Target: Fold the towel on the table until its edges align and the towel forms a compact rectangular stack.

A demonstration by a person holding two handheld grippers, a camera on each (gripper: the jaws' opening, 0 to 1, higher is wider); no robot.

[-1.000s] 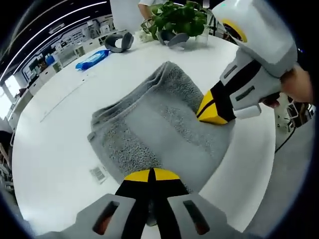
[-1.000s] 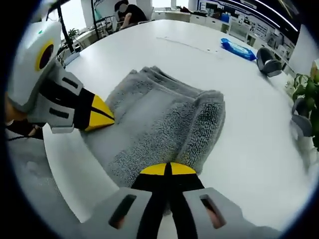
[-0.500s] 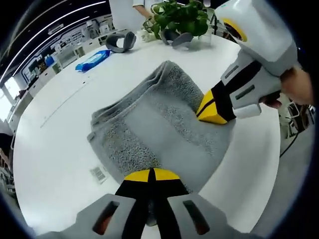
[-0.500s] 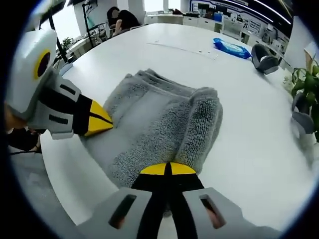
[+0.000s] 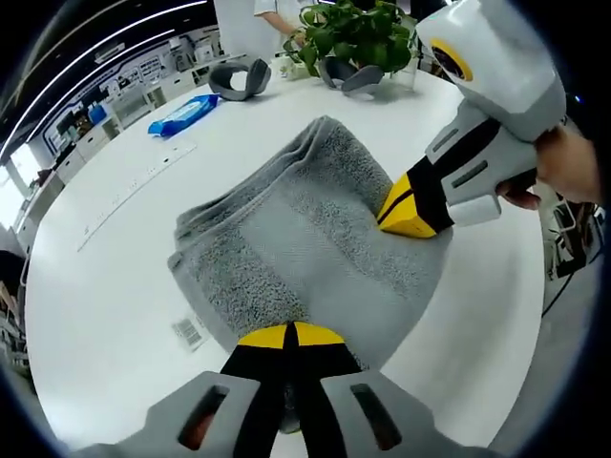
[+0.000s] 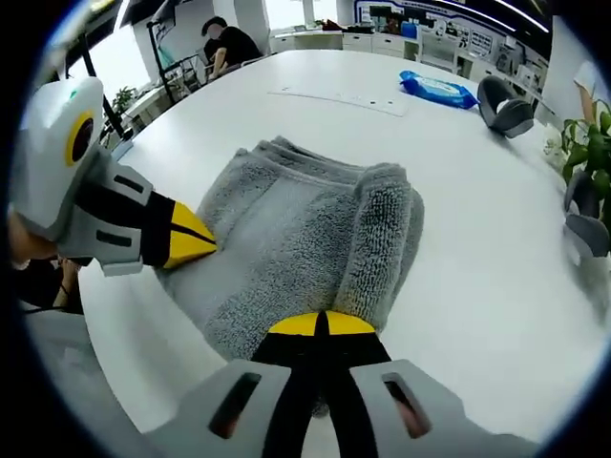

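A grey towel (image 5: 296,239) lies folded in several layers on the white table (image 5: 105,277), and I see the towel (image 6: 296,229) from the opposite corner in the right gripper view. My left gripper (image 5: 291,336) is shut on the towel's near corner. The right gripper (image 5: 406,212), held by a hand, enters the left gripper view from the right, pinching the towel's other near corner. In its own view my right gripper (image 6: 321,327) is shut on the towel edge. There the left gripper (image 6: 196,239) grips the towel from the left.
A blue packet (image 5: 181,113), grey headphones (image 5: 237,76) and a potted plant (image 5: 348,33) stand at the table's far side. A small label (image 5: 188,332) lies left of the towel. A strip (image 6: 339,98) lies on the table (image 6: 496,267) beyond the towel. A person (image 6: 227,43) sits far off.
Both views have shifted slightly with the hands. The towel and both grips look unchanged.
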